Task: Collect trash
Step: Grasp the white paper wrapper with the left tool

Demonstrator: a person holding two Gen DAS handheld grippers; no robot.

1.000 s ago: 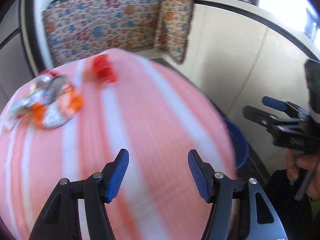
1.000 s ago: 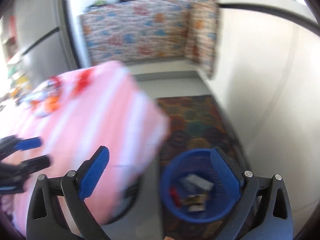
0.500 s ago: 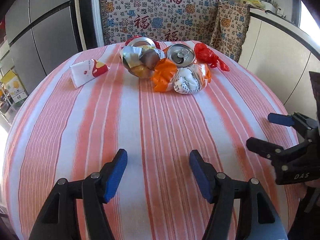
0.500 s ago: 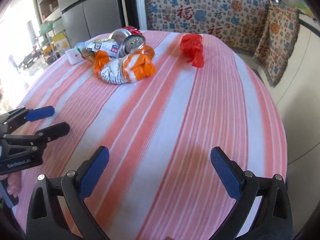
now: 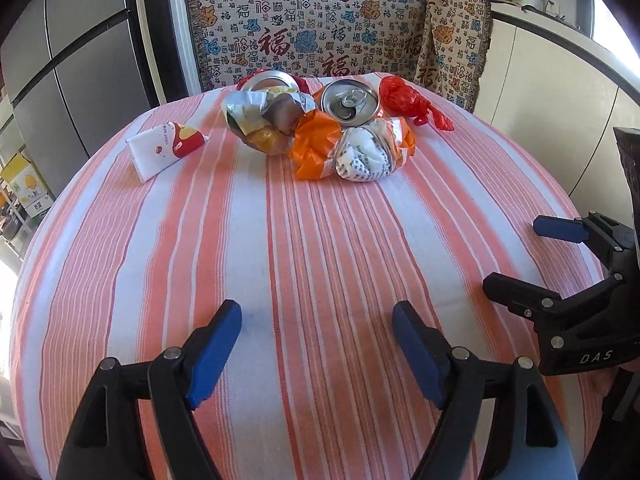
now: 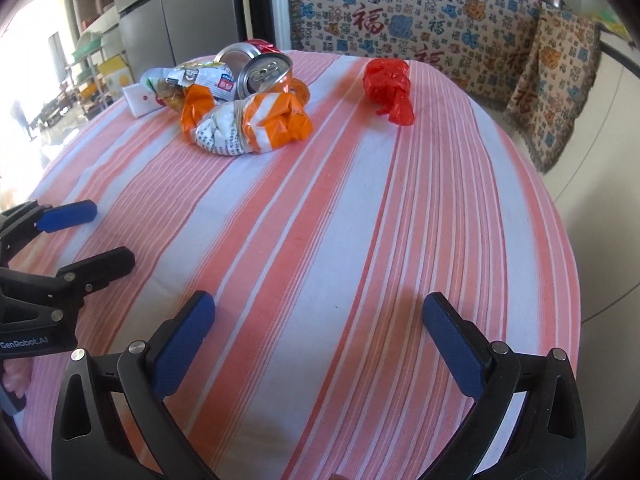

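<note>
Trash lies at the far side of the striped table (image 5: 320, 260): a crumpled orange-and-white wrapper (image 5: 352, 148) (image 6: 248, 124), two crushed cans (image 5: 350, 102) (image 6: 266, 74), a crumpled snack bag (image 5: 264, 120) (image 6: 188, 80), a red plastic bag (image 5: 408, 102) (image 6: 388, 84) and a white-and-red packet (image 5: 164, 150) (image 6: 138, 100). My left gripper (image 5: 316, 344) is open and empty over the near table. My right gripper (image 6: 318, 340) is open and empty too. Each shows in the other's view, the right (image 5: 532, 256) and the left (image 6: 80, 236).
A patterned cloth (image 5: 320, 28) hangs over a counter behind the table. Grey cabinet doors (image 5: 80, 60) stand at the left. A pale wall (image 5: 560, 92) runs close along the table's right edge.
Both grippers swung from the blue bin beside the table back over the table, facing the trash. In the last half second they hardly moved. Both stayed open.
</note>
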